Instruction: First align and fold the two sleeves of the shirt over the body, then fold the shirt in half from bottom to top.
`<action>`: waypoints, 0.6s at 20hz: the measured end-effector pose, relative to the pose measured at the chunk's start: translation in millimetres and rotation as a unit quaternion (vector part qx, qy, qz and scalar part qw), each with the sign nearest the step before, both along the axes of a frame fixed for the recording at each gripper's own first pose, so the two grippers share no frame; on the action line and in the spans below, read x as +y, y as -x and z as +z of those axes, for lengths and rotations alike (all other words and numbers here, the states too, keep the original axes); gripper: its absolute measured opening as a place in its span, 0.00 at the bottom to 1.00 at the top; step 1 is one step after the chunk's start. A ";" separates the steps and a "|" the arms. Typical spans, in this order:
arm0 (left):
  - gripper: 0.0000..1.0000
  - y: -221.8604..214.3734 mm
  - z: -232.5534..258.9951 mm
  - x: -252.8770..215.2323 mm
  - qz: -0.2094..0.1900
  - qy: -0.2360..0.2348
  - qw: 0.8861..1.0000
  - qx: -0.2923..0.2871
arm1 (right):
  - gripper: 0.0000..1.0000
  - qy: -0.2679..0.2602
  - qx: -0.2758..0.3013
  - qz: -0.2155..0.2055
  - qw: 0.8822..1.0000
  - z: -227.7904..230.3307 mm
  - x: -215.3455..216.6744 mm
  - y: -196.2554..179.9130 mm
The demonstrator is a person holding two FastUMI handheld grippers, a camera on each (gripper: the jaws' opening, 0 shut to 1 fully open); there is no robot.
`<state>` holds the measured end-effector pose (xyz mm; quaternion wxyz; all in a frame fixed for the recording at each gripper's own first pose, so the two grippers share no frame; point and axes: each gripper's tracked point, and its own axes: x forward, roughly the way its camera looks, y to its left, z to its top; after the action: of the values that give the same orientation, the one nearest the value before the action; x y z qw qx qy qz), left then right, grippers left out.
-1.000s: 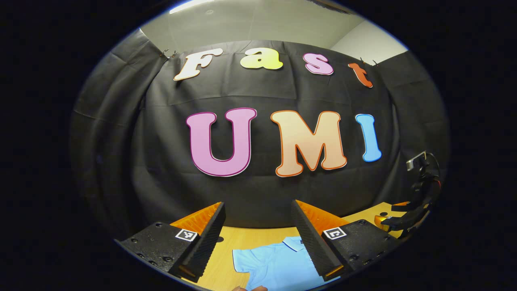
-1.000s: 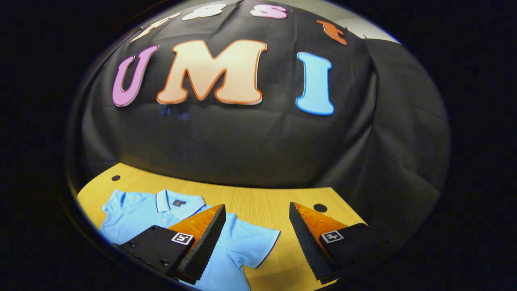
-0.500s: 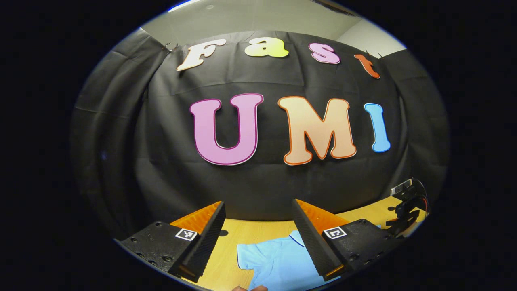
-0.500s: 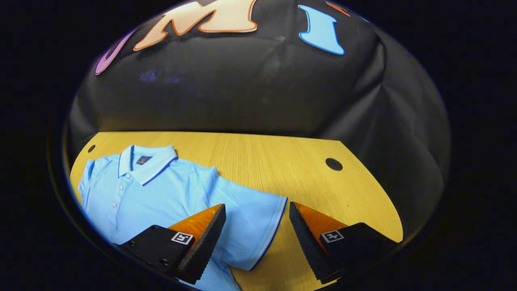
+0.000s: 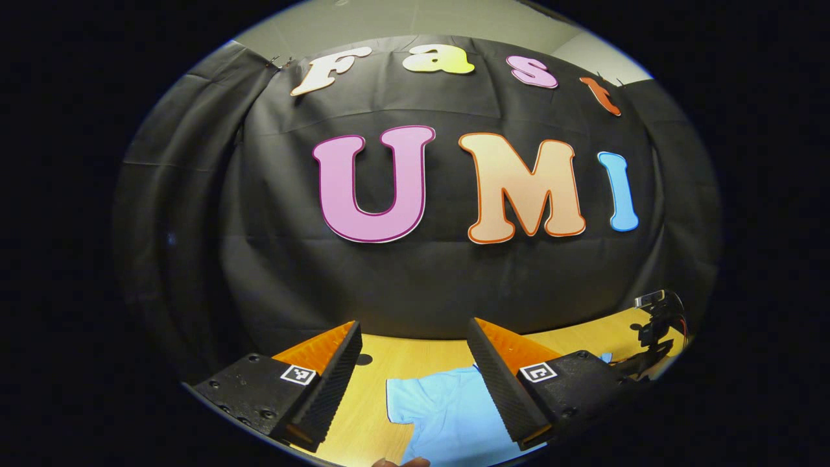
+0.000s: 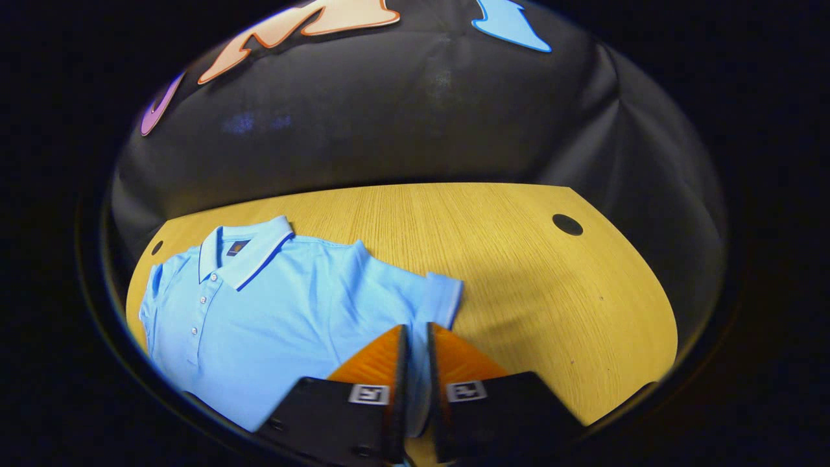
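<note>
The light-blue shirt is spread flat on the bench, collar toward the wall. Its sleeve is pinched at the hem by the right gripper, bare wood lying beyond. The left gripper is held wide apart above the other sleeve's edge.

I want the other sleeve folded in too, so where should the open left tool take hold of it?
Grip the sleeve at its outer cuff edge, coming in low from the bare table side. It lies flat and spread outward, and the left tool is open above it.
</note>
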<state>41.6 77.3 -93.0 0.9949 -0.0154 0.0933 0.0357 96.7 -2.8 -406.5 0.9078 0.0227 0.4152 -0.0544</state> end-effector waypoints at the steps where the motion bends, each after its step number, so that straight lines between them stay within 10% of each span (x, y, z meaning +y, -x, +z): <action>1: 0.97 -0.1 1.1 0.3 0.000 -0.001 1.000 -0.001 | 0.10 -0.002 -0.001 0.002 1.000 -1.1 1.1 -1.4; 8: 0.97 5.7 0.4 6.9 0.004 0.005 1.000 0.000 | 0.00 -0.076 -0.042 0.008 0.996 48.1 34.0 -15.5; 12: 0.98 16.7 -0.4 16.2 0.009 0.005 1.000 0.004 | 0.00 0.007 -0.044 0.004 0.999 45.2 14.3 -14.1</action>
<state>24.9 93.4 -93.4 0.9941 -0.0210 0.0971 0.0443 110.8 11.5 -361.3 0.9256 0.0175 0.3743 -0.0529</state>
